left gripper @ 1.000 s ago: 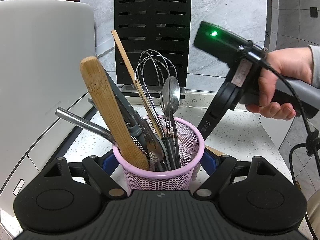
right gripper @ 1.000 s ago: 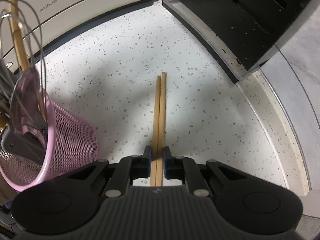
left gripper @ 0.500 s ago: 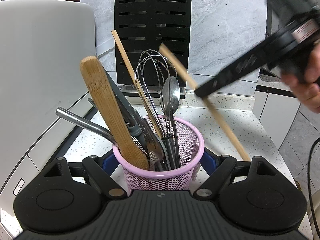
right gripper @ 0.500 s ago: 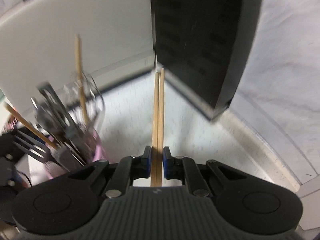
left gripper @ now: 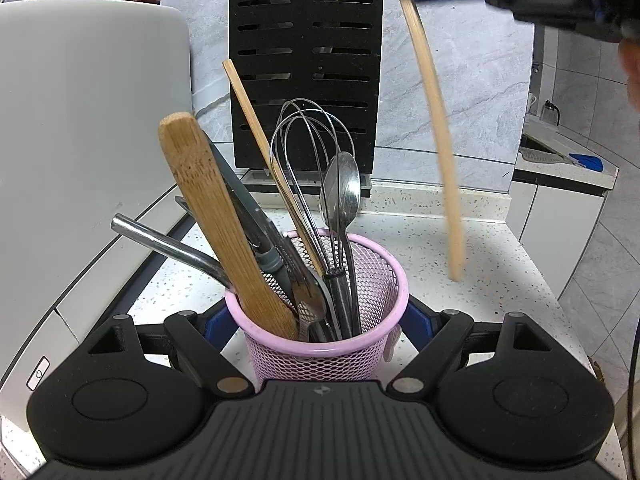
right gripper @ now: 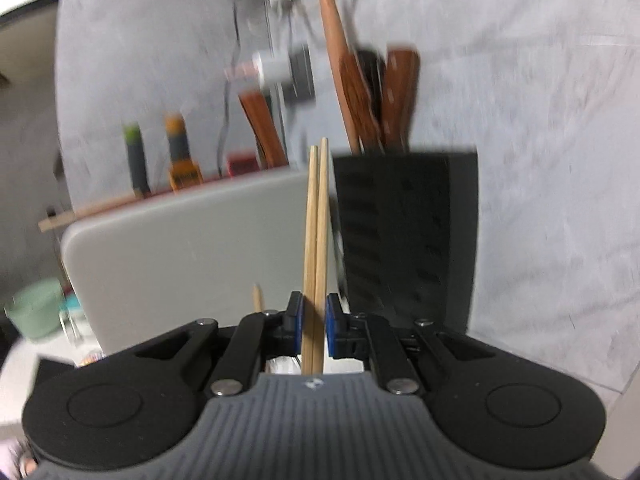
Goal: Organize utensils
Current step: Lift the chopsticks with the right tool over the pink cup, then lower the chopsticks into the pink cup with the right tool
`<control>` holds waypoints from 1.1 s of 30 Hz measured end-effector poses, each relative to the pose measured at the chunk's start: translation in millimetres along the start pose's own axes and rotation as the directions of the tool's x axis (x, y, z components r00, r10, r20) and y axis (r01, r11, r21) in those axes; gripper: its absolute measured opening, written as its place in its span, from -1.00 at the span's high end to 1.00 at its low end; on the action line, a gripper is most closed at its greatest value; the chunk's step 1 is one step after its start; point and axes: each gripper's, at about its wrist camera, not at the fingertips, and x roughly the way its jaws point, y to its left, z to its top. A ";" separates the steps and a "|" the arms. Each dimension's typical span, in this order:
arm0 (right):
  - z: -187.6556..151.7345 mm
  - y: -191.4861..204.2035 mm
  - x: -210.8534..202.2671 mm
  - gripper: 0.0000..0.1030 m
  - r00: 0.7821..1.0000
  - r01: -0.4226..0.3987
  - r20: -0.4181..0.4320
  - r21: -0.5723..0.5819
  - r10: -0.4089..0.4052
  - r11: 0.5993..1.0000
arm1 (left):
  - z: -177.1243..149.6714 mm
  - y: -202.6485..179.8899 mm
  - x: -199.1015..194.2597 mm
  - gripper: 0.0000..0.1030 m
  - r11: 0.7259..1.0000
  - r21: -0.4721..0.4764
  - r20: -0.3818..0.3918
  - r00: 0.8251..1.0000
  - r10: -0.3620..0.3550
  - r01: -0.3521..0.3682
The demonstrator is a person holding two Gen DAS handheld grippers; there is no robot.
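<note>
The left gripper (left gripper: 318,316) clasps the pink mesh holder (left gripper: 320,344) on the counter, its jaws pressed to both sides. Left in the holder leans a wooden spatula (left gripper: 216,216); whisk (left gripper: 312,168) and spoon (left gripper: 342,200) stand centre. Right of the holder and above it, the right gripper (right gripper: 313,322) pinches a pair of chopsticks (left gripper: 436,120), likely bound for the holder next, tips lowered inside its rim.

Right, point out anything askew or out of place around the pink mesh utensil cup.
Nothing is spilled or damaged. One lone wooden chopstick leans in the pink mesh cup, while a matching pair of wooden chopsticks hangs clamped in the right gripper, outside it.
</note>
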 end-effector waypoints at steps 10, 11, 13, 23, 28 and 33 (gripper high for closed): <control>-25.0 5.4 -2.3 0.84 0.975 -0.051 0.222 0.140 0.018 0.989 | 0.9 -0.1 0.5 -0.87 1.000 0.001 -0.002 1.000 0.001 -0.001; -28.3 4.8 1.7 0.84 0.974 -0.051 0.225 0.138 0.018 0.989 | 1.0 -0.1 0.4 -0.87 1.000 0.001 -0.002 1.000 0.002 -0.002; -37.8 3.4 6.0 0.84 0.969 -0.074 0.246 0.147 0.036 0.986 | 1.2 0.6 1.3 -0.87 1.000 0.001 -0.004 1.000 0.003 -0.003; -60.5 1.2 17.9 0.84 0.979 -0.102 0.188 0.105 0.081 0.989 | 1.4 1.0 1.8 -0.87 1.000 0.000 -0.004 1.000 0.003 -0.003; -66.7 -0.3 15.3 0.84 0.984 -0.094 0.160 0.076 0.081 0.993 | 1.6 1.4 2.1 -0.87 1.000 -0.002 -0.005 1.000 0.004 -0.004; -75.7 -3.8 13.8 0.84 0.989 -0.091 0.122 0.078 0.081 0.993 | 1.5 1.5 2.0 -0.87 1.000 -0.002 -0.004 1.000 0.004 -0.004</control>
